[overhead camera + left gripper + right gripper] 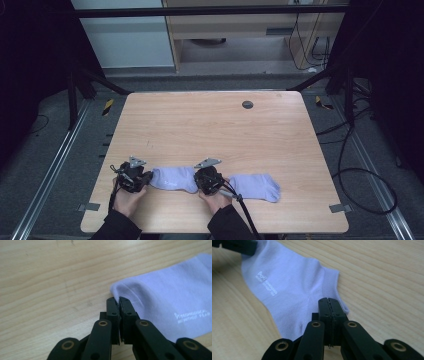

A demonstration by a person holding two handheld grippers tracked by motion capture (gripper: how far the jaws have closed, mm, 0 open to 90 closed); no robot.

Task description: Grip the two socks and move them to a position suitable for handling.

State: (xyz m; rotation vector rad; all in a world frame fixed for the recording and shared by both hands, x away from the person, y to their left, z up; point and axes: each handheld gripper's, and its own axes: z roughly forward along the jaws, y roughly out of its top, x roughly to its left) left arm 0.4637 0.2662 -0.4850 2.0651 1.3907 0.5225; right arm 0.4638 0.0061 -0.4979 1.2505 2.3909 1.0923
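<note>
Lavender sock (172,179), soft fine knit, lying flat and lengthwise near the front edge of the worktop (210,125), between the two hand-held grippers. Rounded at one end, ribbed band at the other.

In the left gripper view, same sock (170,297) with small white printed lettering (191,316) and one rounded corner drawn up into a soft ridge. Left hand-held gripper (118,300) with black jaws pressed together right at that ridge, clamped on the cloth.

In the right gripper view, sock (287,285) from the opposite end: ribbed cuff, a stitched seam running along the foot, the white print (267,283) farther off. Right hand-held gripper (329,300) with jaws together, toothed inner faces meeting, tips over the cuff edge; cannot tell whether cloth is caught between them. Black part of the left hand-held gripper (237,245) at the far end of the sock.

From the high view, what the close views leave out: a second lavender sock (256,187), same shape, lying just right of the right hand-held gripper (196,182); the left hand-held gripper (149,181) at the first sock's left end; grey three-cornered plates (136,161) on top; a black cable (245,210) trailing toward the front edge; dark sleeves at the bottom. Worktop of pale wood-grain laminate, rounded corners, a small dark round grommet (247,104) near the far edge.
</note>
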